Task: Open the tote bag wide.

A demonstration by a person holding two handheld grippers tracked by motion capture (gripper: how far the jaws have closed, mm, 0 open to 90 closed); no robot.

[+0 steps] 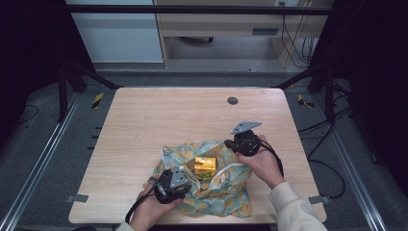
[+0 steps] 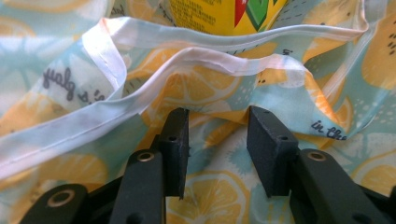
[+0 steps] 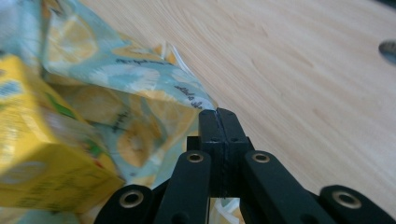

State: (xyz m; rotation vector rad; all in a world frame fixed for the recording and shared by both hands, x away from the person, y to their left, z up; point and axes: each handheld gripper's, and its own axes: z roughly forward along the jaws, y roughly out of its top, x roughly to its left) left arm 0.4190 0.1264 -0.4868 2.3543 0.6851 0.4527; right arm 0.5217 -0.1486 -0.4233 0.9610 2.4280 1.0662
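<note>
A cloth bag point(image 1: 226, 195) printed with lemons lies crumpled at the table's front middle, with a yellow box point(image 1: 205, 166) standing in its open mouth. My left gripper point(image 1: 188, 181) is at the bag's near left side. In the left gripper view it point(image 2: 217, 126) is open, its jaws apart over the fabric point(image 2: 70, 84) just below the white hem point(image 2: 187, 56), and the box point(image 2: 224, 14) is beyond. My right gripper point(image 1: 228, 143) is at the bag's far right edge. Its jaws point(image 3: 217, 114) are shut on the fabric edge point(image 3: 116, 60), with the box point(image 3: 42, 154) to its left.
The wooden table point(image 1: 159, 120) has a round grommet hole point(image 1: 233, 100) at the back middle, also seen as the hole point(image 3: 390, 46) in the right gripper view. Metal rails and cables run along the floor on both sides.
</note>
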